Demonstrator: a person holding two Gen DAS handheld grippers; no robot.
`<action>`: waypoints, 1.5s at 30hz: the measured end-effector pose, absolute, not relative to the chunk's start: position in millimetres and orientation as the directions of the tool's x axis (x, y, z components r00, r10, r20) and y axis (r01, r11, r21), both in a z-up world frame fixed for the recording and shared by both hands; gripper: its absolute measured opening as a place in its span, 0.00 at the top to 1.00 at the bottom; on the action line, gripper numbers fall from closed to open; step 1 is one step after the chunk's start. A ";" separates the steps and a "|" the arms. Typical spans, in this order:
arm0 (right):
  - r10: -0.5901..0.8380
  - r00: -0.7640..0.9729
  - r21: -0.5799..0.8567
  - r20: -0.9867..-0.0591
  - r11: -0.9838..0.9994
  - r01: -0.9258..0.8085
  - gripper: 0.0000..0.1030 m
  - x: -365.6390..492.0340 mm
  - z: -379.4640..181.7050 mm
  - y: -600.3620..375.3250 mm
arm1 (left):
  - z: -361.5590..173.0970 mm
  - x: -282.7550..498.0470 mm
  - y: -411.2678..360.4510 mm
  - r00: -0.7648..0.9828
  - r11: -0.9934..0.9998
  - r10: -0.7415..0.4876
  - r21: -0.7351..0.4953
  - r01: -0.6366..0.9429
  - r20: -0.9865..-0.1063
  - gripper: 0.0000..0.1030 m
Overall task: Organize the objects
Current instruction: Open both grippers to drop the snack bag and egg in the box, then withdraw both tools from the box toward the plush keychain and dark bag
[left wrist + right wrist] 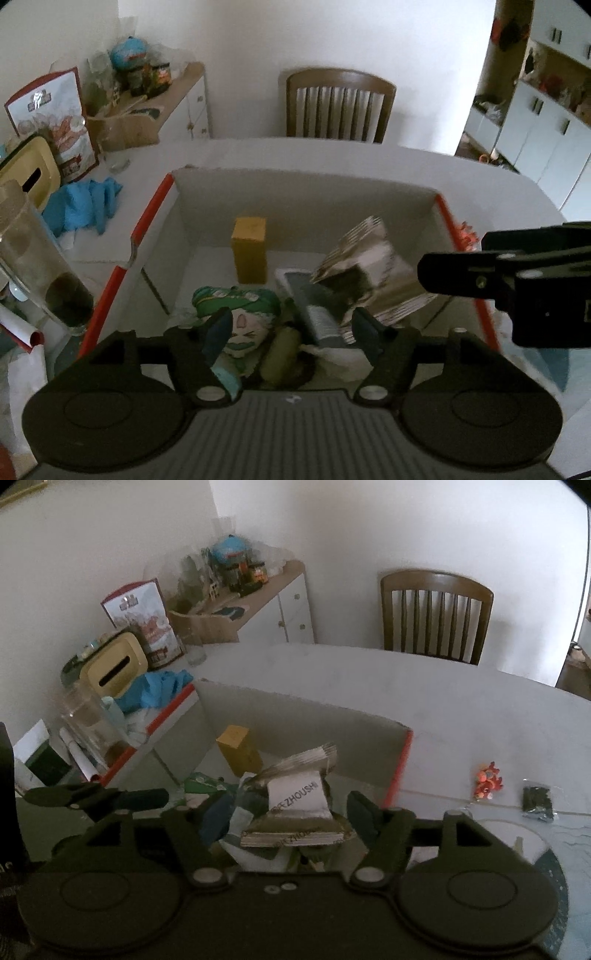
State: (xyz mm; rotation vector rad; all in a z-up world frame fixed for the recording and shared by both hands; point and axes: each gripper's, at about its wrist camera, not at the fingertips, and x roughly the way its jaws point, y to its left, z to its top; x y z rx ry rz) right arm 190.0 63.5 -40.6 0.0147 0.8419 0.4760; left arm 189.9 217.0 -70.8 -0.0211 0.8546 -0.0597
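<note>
A white cardboard box with red edges (151, 210) (400, 771) stands open on the table. Inside it are a yellow carton (249, 249) (238, 751), a green cartoon-face packet (240, 314), a grey packet (314, 302) and a silver striped packet with a white label (373, 258) (299, 797). My left gripper (291, 332) is open above the box, over the green packet. My right gripper (288, 818) is open above the box, its fingers either side of the striped packet, not closed on it. The right gripper also shows in the left wrist view (517, 273).
A small orange toy (487, 779) and a dark sachet (537, 801) lie on the table right of the box. A blue cloth (81, 206), a cream tissue box (112, 668), a glass jar (40, 266) and a printed carton (59, 122) crowd the left. A wooden chair (436, 616) stands behind.
</note>
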 end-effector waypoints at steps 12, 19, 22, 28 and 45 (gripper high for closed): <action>0.457 0.609 0.238 -0.648 0.882 -0.407 0.18 162.3 -15.9 15.4 | -41.6 166.9 180.5 0.698 0.992 -0.129 -0.083 0.099 -0.705 0.24; 0.479 0.648 0.271 -0.593 0.876 -0.399 0.02 144.1 -12.9 -30.5 | -35.9 161.3 147.6 0.703 0.989 -0.146 -0.090 0.116 -0.696 0.19; 0.472 0.669 0.264 -0.574 0.880 -0.395 0.01 137.0 -12.9 -52.6 | -36.6 162.4 131.1 0.701 0.991 -0.135 -0.084 0.108 -0.701 0.19; 0.434 0.690 0.256 -0.578 0.900 -0.352 0.01 133.3 -20.3 -102.1 | -40.1 164.8 96.7 0.696 0.989 -0.150 -0.100 0.113 -0.702 0.19; 0.323 0.709 0.086 -0.626 0.933 -0.350 0.01 165.1 -58.9 -194.6 | -68.1 216.9 -18.1 0.698 0.992 -0.121 -0.068 0.103 -0.706 0.18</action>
